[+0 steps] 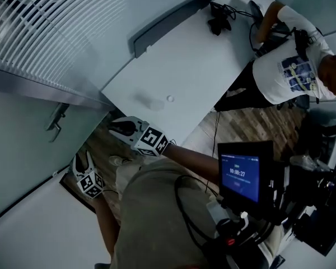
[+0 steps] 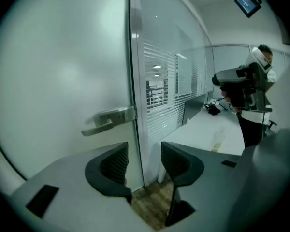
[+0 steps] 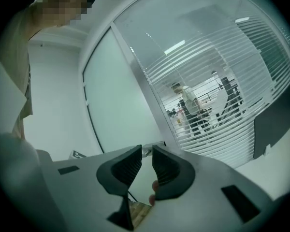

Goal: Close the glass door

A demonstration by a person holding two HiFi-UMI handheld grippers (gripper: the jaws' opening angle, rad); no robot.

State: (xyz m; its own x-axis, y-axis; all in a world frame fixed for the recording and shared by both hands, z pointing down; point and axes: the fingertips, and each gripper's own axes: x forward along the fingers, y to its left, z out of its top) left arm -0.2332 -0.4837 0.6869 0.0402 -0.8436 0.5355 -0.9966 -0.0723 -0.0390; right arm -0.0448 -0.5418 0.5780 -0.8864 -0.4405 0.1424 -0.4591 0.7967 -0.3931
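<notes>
Left gripper view is showing one frosted glass door (image 2: 63, 71), a smooth, milky pane standing upright, its long axis running top to bottom. Its free edge is lying against a slim metal post (image 2: 135, 57); whether a gap is remaining there cannot be told. One brushed-metal lever handle (image 2: 108, 119) is sitting on the door near that edge, its long axis lying roughly level and its free end pointing away from the post. The left hand-held gripper (image 2: 145, 148) is facing the door edge just under the handle with its two ribbed black jaws standing wide apart, holding nothing and touching nothing. Beyond the post, a clear curved glass wall is carrying white slatted blinds (image 2: 159, 100), and one flat white worktop (image 2: 208, 129) is running alongside it, where a person in a white T-shirt (image 2: 253, 105) is standing. A wood-grain floor (image 2: 152, 204) is showing under the jaws.

In the right gripper view, the right hand-held gripper (image 3: 147, 151) is keeping its jaws only narrowly parted and is gripping nothing. The head view is showing two checker-marked cubes (image 1: 91, 184), one on each gripper.
</notes>
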